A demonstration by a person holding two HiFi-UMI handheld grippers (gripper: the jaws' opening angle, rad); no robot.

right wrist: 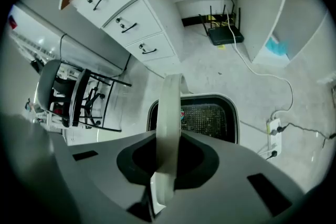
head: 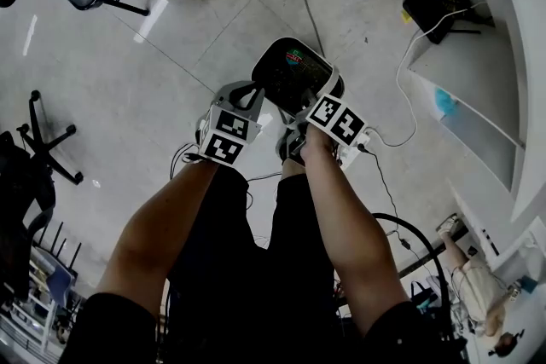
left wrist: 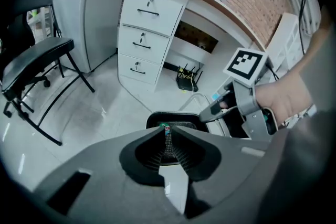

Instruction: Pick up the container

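The container (head: 294,74) is a black tray with a pale rim and a green and red label, held in the air above the floor. My left gripper (head: 254,94) holds its left side. In the left gripper view the jaws (left wrist: 168,132) stand closed on the thin rim of the container (left wrist: 173,119). My right gripper (head: 320,102) is at its right side. In the right gripper view that gripper (right wrist: 169,136) is shut on a white curved strip (right wrist: 170,107), apparently the container's edge, with the meshed black tray (right wrist: 210,117) just beyond. The right gripper (left wrist: 239,99) also shows in the left gripper view.
Below is a tiled floor with cables and a power strip (right wrist: 273,126). A white drawer unit (left wrist: 144,39) and a router (right wrist: 224,34) stand against the wall. A black chair (left wrist: 37,65) is to the left, and the person's legs (head: 256,251) are beneath the grippers.
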